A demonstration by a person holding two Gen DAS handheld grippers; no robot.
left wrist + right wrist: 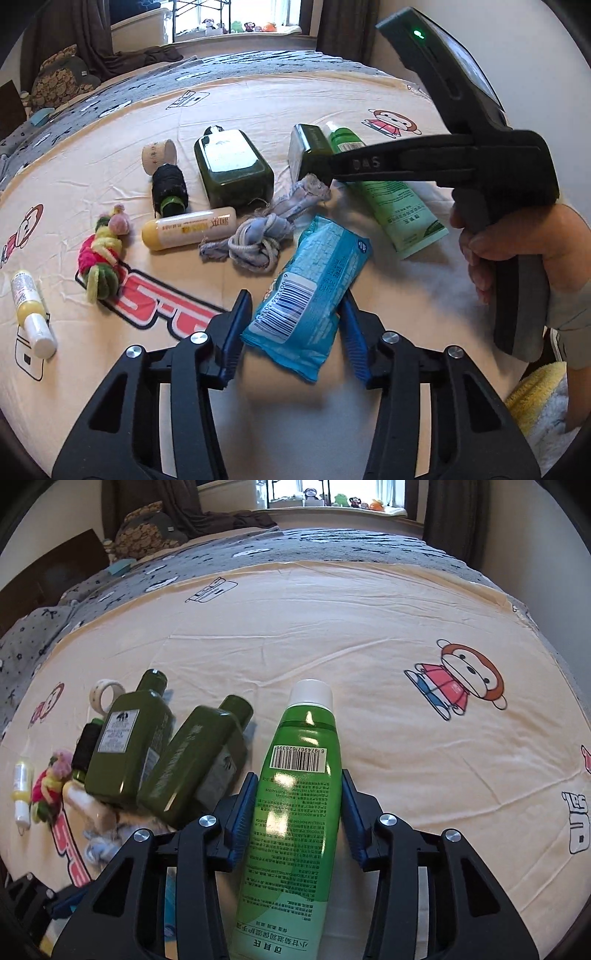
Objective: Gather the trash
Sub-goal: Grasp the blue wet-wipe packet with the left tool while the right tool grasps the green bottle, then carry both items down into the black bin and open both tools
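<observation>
1. In the left wrist view, my left gripper [293, 326] sits at the bottom centre of the frame. Its blue ribbed pads [234, 332] clasp the near end of a light blue crinkled plastic packet with a barcode [314, 288]; the packet lies on the cream cartoon-print bedsheet [258, 99] and runs toward the upper right.
2. In the right wrist view, my right gripper [297, 812] is at the bottom centre. Its blue pads [242, 816] are clenched on the waist of a green squeeze tube with a white cap [299, 794]; the cap points to the top of the frame and the tube rests on the sheet.
3. Left of the tube, in the same view, two dark green rectangular bottles [125, 746] lie side by side, tilted.
4. In the left wrist view, centre: a grey-blue knotted rope [255, 243], a cream and yellow cylindrical tube [188, 229] and a black thread spool [169, 188].
5. At the left edge: a pink, yellow and green knitted toy [101, 258] and a small yellow and white bottle [31, 310].
6. Right edge: a hand [517, 251] holds the other gripper's handle.
</observation>
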